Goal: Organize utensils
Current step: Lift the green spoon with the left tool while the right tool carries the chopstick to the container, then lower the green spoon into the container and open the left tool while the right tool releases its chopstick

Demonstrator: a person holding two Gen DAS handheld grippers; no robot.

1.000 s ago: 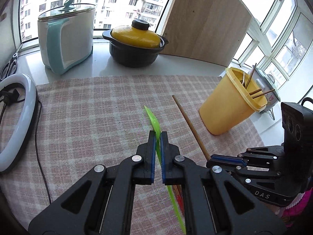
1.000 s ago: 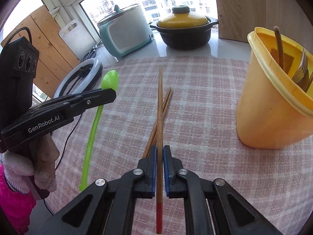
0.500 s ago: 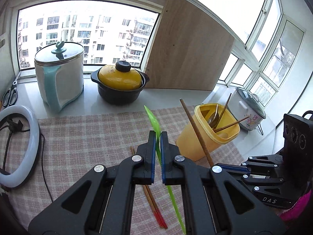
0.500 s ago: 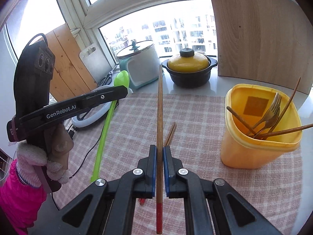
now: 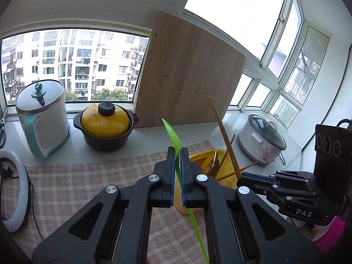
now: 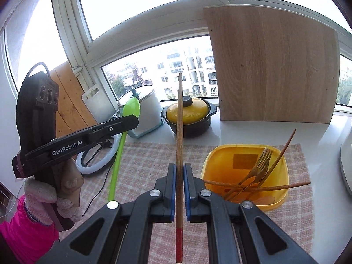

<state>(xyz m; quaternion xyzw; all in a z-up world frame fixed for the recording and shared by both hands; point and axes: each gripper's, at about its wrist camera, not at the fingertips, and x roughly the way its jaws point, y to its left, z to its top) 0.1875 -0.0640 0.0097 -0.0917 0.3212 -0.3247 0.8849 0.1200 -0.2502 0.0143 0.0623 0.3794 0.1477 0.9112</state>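
Note:
My left gripper (image 5: 178, 154) is shut on a green plastic spoon (image 5: 173, 134), held upright well above the checked cloth; it also shows in the right wrist view (image 6: 131, 109). My right gripper (image 6: 180, 169) is shut on a wooden chopstick (image 6: 179, 121) with a red end, held upright; the chopstick also shows in the left wrist view (image 5: 222, 129). The yellow utensil bin (image 6: 220, 154) stands on the cloth to the right of the chopstick. It holds a gold fork (image 6: 259, 165) and several wooden chopsticks (image 6: 283, 149). In the left wrist view the bin (image 5: 202, 156) sits just behind my left fingers.
A yellow-lidded black pot (image 5: 105, 127), a white and teal kettle (image 5: 41, 118) and a leaning wooden board (image 5: 189, 74) line the sill. A white rice cooker (image 5: 261, 140) stands at the right. A ring light (image 5: 15, 193) lies on the left of the checked cloth (image 5: 77, 182).
Both grippers have risen well above the cloth with the spoon and the chopstick, and both views have tilted up. The bin now lies lower and closer beneath them.

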